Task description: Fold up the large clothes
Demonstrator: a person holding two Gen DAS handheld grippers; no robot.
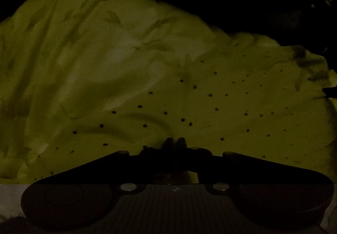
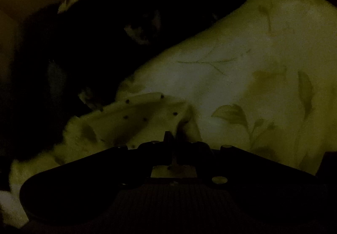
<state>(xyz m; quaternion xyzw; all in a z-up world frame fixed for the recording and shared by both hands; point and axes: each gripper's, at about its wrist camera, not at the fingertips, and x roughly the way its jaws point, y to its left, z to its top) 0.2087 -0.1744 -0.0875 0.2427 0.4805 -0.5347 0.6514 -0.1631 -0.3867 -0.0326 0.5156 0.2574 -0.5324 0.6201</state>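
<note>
With both hand-held grippers pitched steeply down, left hand-held gripper (image 1: 175,141) nearly closed on the dotted garment (image 1: 200,103) and right hand-held gripper (image 2: 171,136) pinched on its dotted hem (image 2: 137,111), the cloth spreads away ahead over a leaf-print sheet (image 2: 263,55).

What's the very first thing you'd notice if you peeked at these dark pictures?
A big yellow-green cloth fills both views, glowing against the dark room. Part of it has small dark dots, part has faint leaf shapes. At the bottom middle of each view, black tongs meet the cloth with tips close together; the right ones seem to pinch a raised fold.
</note>
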